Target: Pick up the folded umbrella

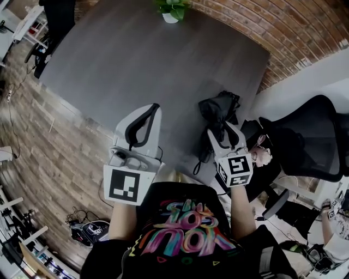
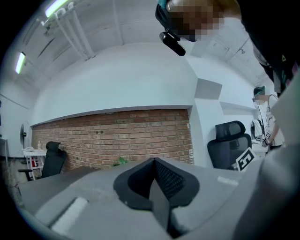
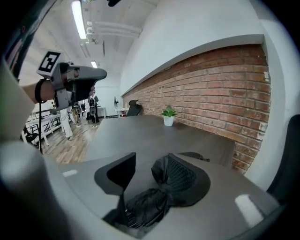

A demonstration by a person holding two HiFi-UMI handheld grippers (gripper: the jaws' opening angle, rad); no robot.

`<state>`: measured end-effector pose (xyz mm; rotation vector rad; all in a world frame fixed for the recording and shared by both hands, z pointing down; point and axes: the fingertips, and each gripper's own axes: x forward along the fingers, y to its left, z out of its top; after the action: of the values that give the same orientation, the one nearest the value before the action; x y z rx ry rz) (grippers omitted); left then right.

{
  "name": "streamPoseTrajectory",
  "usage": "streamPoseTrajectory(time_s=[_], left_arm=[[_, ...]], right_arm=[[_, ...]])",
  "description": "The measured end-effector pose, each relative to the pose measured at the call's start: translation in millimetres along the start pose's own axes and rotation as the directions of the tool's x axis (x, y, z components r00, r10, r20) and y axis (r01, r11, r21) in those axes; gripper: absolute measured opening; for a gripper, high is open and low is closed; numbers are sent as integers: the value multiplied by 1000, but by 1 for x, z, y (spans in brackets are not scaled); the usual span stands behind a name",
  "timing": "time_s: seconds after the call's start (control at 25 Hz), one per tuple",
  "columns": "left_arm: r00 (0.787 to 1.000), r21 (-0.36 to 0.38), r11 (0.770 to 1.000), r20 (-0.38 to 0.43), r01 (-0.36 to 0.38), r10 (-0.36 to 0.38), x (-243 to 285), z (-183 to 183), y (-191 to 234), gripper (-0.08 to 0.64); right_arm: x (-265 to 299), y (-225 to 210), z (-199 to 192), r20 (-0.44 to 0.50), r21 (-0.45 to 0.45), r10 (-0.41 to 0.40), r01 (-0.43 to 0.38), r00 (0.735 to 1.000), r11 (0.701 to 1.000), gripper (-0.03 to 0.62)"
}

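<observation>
The folded umbrella [image 1: 218,111] is a black, crumpled bundle lying on the dark grey table [image 1: 136,65] near its right front corner. My right gripper [image 1: 224,129] reaches over it from the near side. In the right gripper view the umbrella [image 3: 150,204] sits between the jaws of my right gripper [image 3: 149,161]. Its fabric bunches against the right pad, a gap shows beside the left pad, and the jaws stand apart. My left gripper [image 1: 152,109] hovers level over the table's near left part. Its pads meet with nothing between them [image 2: 153,161].
A small potted plant [image 1: 172,10] stands at the table's far edge by the brick wall [image 1: 305,32]. A black office chair [image 1: 313,139] is close on the right of the table. Cables and gear [image 1: 87,226] lie on the wood floor at the left.
</observation>
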<state>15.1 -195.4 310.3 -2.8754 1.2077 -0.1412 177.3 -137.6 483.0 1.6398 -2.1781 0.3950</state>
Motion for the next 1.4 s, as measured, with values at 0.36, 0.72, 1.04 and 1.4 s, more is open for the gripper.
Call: streamPoseTrajectory(time_s=[0.36, 0.72, 1.04, 1.4], left_arm=[[1000, 6, 1000, -25, 15, -15, 2, -12, -1, 2], [998, -13, 999, -46, 38, -38, 8, -24, -5, 2], [998, -27, 999, -51, 35, -37, 13, -30, 0, 2], [997, -31, 998, -59, 46, -47, 17, -32, 5, 2]], right_arm=[[24, -27, -52, -131, 88, -122, 134, 984, 987, 322], [50, -47, -84, -257, 161, -173, 219, 951, 962, 372], [66, -60, -95, -326, 159, -207, 269, 923, 950, 395], [85, -63, -103, -393, 169, -142, 224, 908, 960, 428]])
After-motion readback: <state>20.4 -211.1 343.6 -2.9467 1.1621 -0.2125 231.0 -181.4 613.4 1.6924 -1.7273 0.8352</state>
